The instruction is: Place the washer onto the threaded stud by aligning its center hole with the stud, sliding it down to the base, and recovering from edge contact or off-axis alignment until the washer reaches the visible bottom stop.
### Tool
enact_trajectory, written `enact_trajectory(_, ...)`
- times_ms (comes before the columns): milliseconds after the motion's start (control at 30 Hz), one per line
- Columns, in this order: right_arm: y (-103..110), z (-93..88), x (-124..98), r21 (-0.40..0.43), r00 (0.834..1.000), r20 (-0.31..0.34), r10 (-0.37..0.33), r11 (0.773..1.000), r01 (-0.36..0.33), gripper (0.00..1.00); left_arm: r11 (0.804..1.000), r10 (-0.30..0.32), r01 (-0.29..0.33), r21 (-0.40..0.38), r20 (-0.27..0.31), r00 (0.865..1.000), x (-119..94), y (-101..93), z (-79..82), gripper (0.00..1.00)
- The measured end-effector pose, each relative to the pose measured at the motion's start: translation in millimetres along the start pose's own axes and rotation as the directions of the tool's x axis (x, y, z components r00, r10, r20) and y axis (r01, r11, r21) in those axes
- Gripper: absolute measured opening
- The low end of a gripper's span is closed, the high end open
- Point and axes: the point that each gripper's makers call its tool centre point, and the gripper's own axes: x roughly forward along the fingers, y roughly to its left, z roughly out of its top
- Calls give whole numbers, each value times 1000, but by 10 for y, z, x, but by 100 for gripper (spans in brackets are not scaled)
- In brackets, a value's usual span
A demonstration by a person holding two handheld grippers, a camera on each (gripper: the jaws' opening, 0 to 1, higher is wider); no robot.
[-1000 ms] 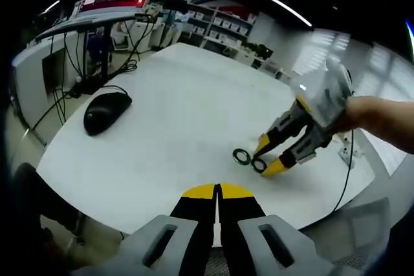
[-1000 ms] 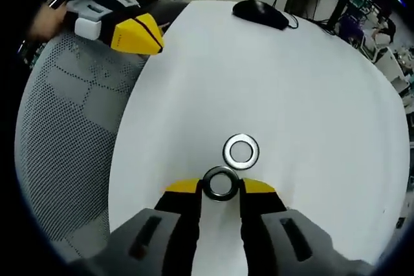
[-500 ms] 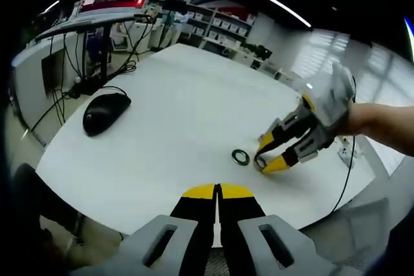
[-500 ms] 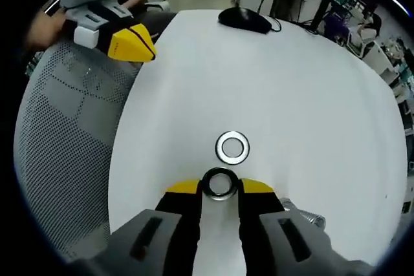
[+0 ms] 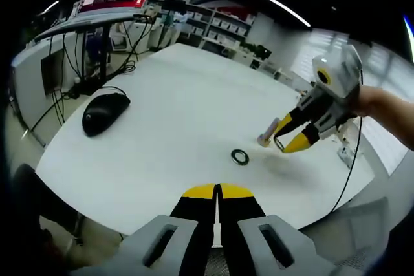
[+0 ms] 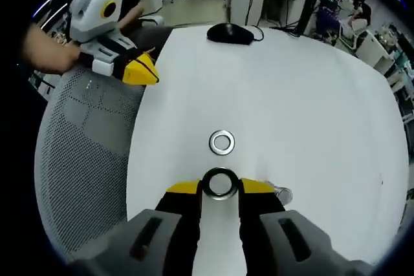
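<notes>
While pinched, washer [image 6: 220,183] between right tongs [image 6: 220,187], above table [image 6: 310,95]

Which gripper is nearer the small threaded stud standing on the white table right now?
Right. The right gripper, shut on a metal washer, hangs just beside the small threaded stud. The left gripper is shut at the white table edge, well back from it.

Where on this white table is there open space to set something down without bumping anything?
The widest bare stretch lies between the mouse and the loose washer, plus the table's far middle. It is crowded near the right gripper, which holds a washer by the stud.
</notes>
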Motion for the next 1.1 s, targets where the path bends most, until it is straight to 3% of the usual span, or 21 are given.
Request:
enact_trajectory(300, -181, -19, -241, -9, 999, -32, -38, 999, 38, 22, 1000, 0, 0, -1, 1, 1000, 3, 4, 3, 0)
enact_trajectory(533, -387, -38, -300, -34, 994, -60, -91, 995, 89, 22, 1000, -1, 1, -1, -1, 1000, 5, 2, 2, 0)
enact_trajectory(800, -543, -74, -221, -94, 985, -113, -130, 988, 120, 22, 1000, 0, 0, 0, -2, 1000, 6, 2, -2, 0)
enact_trajectory(1100, -551, -91, -118, -83, 987, -131, -92, 993, 81, 22, 1000, -1, 1, 0, 2, 1000, 2, 0, 3, 0)
